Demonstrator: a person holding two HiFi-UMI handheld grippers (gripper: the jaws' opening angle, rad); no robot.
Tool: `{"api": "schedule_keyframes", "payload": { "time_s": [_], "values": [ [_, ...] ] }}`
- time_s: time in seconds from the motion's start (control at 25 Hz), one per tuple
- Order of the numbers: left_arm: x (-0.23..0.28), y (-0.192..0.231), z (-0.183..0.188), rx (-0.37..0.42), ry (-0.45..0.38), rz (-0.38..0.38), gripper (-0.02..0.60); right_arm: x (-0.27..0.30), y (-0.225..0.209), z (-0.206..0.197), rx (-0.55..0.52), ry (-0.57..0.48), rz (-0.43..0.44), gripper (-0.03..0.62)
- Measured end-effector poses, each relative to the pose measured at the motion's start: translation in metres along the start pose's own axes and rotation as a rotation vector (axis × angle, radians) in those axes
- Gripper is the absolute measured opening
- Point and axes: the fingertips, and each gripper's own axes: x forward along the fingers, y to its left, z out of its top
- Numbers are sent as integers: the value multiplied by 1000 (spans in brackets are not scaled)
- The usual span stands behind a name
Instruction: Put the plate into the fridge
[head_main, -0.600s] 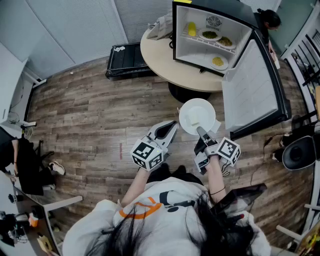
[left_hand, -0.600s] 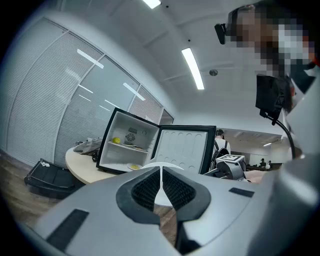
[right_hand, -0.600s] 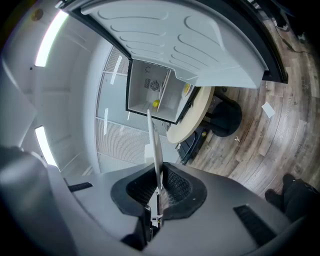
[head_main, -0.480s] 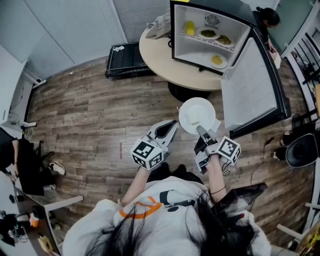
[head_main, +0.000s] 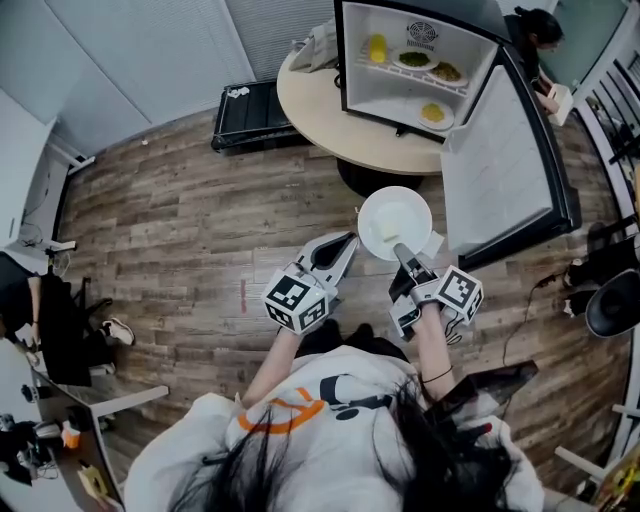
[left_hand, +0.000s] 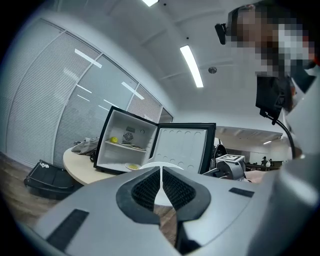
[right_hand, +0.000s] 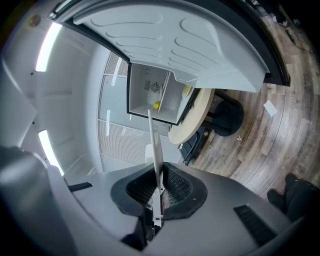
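Note:
A white plate (head_main: 395, 222) with a pale piece of food on it hangs over the wood floor, short of the round table (head_main: 330, 120). My right gripper (head_main: 404, 256) is shut on its near rim. In the right gripper view the plate (right_hand: 154, 145) shows edge-on, clamped between the pads (right_hand: 172, 187). My left gripper (head_main: 338, 250) is shut and empty, just left of the plate; its jaws (left_hand: 161, 181) meet with nothing between them. The small fridge (head_main: 410, 60) stands open on the table, its door (head_main: 500, 150) swung out to the right.
Inside the fridge are plates of food (head_main: 432, 113) and a yellow item (head_main: 377, 47). A grey cloth (head_main: 318, 45) lies on the table beside it. A black case (head_main: 250, 115) sits on the floor at the left, and a person (head_main: 535, 35) stands behind the fridge.
The plate and both grippers have edged slightly toward the table. The fridge sits a little higher in the head view. Both grips are unchanged.

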Motion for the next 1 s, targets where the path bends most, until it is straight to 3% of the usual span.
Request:
{"api": "schedule_keyframes", "payload": {
  "time_s": [0.56, 1.0],
  "values": [
    [33, 3, -6, 10, 7, 39, 9, 7, -13, 27, 0, 35, 17, 31],
    [34, -8, -19, 4, 20, 73, 9, 3, -23, 24, -35, 86, -7, 31]
  ]
}}
